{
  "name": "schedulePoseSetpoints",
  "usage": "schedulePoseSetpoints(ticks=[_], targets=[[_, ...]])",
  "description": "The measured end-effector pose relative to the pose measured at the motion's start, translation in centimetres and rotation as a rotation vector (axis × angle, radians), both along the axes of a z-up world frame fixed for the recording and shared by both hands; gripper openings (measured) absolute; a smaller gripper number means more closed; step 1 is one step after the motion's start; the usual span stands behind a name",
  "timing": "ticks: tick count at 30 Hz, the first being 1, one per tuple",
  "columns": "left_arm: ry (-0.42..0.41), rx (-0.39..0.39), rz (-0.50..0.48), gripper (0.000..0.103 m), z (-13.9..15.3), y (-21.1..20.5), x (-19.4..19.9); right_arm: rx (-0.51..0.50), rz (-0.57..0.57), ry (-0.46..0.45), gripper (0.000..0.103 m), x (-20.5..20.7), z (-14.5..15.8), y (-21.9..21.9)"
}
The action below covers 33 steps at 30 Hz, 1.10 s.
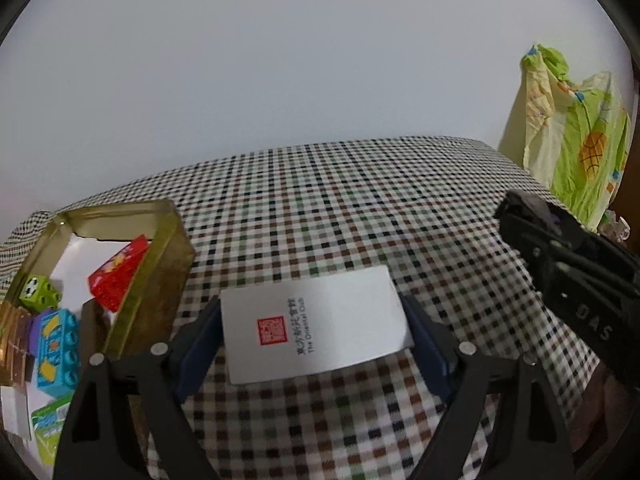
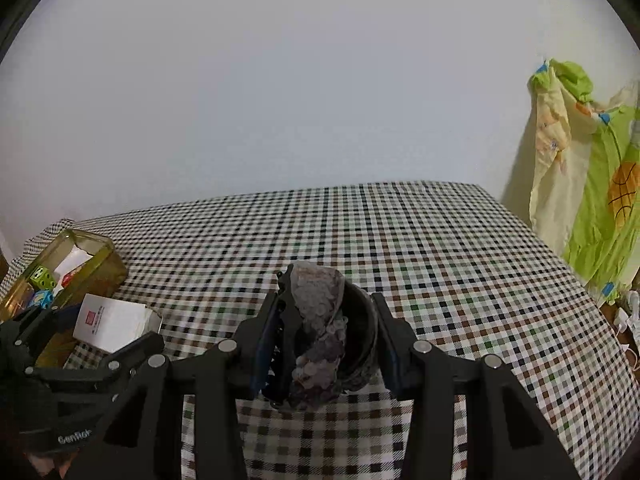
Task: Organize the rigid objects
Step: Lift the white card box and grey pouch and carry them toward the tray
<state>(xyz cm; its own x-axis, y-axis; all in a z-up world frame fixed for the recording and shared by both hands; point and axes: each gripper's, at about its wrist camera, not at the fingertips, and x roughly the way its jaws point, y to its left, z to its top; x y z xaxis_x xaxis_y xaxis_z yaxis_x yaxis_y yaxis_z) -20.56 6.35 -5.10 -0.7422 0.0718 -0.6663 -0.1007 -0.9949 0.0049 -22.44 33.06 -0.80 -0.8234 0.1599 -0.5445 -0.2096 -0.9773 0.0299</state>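
Note:
My left gripper (image 1: 314, 330) is shut on a white box with a red seal (image 1: 316, 326), held above the checked tablecloth just right of the gold tin (image 1: 160, 264). The box also shows in the right wrist view (image 2: 112, 322), next to the tin (image 2: 92, 268). The tin holds a red box (image 1: 118, 278), a green block (image 1: 38, 292) and a blue block (image 1: 56, 352). My right gripper (image 2: 324, 320) is shut on a dark hair clip with a grey shell-like ornament (image 2: 320, 328), above the table's middle.
The checked tablecloth (image 2: 440, 260) covers the table up to a plain white wall. A green and yellow printed cloth (image 2: 592, 184) hangs at the right, past the table edge. White items (image 2: 630, 320) lie below it.

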Motion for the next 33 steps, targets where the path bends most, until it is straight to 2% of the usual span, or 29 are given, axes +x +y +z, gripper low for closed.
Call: schedulePoseSetpoints(ticks=[9, 17, 22, 27, 33], targets=[[0.067, 0.015, 0.008, 0.086, 0.5, -1.3, 2.6, -0.013, -0.006, 0.046, 0.047, 1.9, 0.2, -2.1], [0.173, -0.009, -0.013, 0.086, 1.5, -1.3, 5.7, -0.019, -0.017, 0.065, 0.047, 3.1, 0.5, -3.2], [0.229, 0.025, 0.0, 0.086, 2.0, -2.2, 7.7, -0.013, -0.015, 0.071, 0.047, 3.8, 0.6, -3.8], [0.286, 0.002, 0.003, 0.086, 2.5, -2.0, 9.4, -0.012, -0.009, 0.081, 0.047, 4.2, 0.6, -4.5], [0.312, -0.014, -0.001, 0.086, 2.5, -2.2, 10.4, -0.008, 0.006, 0.095, 0.047, 4.8, 0.7, -5.4]])
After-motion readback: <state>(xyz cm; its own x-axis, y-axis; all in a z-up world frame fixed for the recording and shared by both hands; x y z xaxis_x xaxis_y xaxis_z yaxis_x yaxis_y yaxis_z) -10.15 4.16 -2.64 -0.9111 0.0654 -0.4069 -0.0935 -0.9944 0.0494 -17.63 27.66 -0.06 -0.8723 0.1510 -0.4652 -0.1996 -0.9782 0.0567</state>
